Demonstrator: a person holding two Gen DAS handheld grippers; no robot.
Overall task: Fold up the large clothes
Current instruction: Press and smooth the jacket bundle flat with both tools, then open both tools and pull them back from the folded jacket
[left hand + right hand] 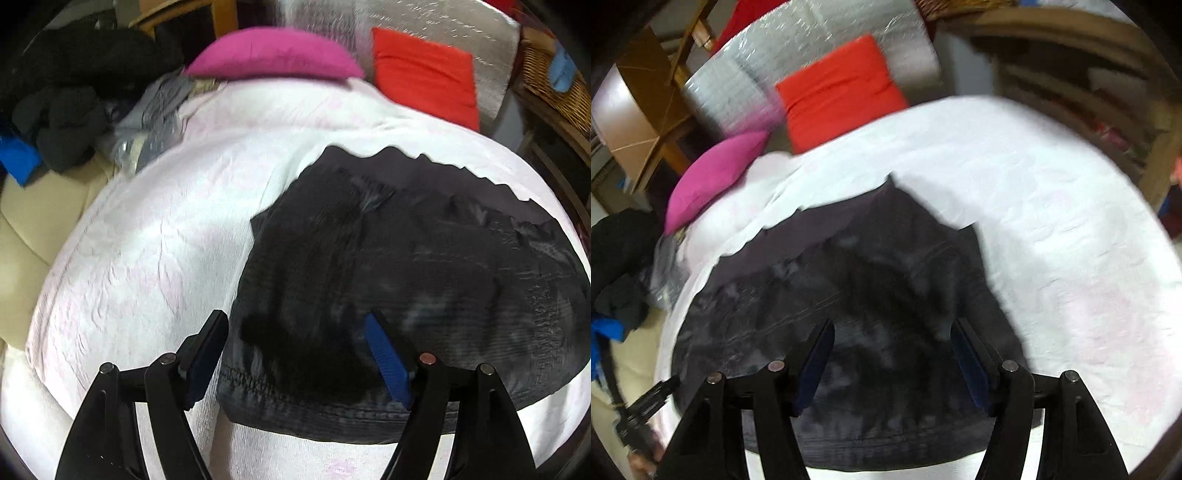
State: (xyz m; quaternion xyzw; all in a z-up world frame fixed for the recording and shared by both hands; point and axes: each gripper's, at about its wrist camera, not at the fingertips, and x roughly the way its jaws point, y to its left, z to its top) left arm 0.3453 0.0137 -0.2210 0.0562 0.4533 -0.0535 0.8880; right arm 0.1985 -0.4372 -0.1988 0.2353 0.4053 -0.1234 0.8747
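A dark grey, washed-looking garment (424, 266) lies folded on the white bed cover (147, 240), with a stitched hem toward me. My left gripper (295, 325) is open above the garment's left edge and holds nothing. In the right wrist view the same garment (849, 295) lies below my right gripper (892, 328), which is open and empty over its near middle. The white cover (1052, 221) surrounds it. The left gripper's body (646, 406) shows at the lower left of that view.
A pink cushion (273, 55) and a red cushion (424, 74) lie at the head of the bed. Dark and grey clothes (66, 110) are piled at the left. A wicker basket (554, 85) stands at the right. Wooden shelves (1089, 92) stand beyond the bed.
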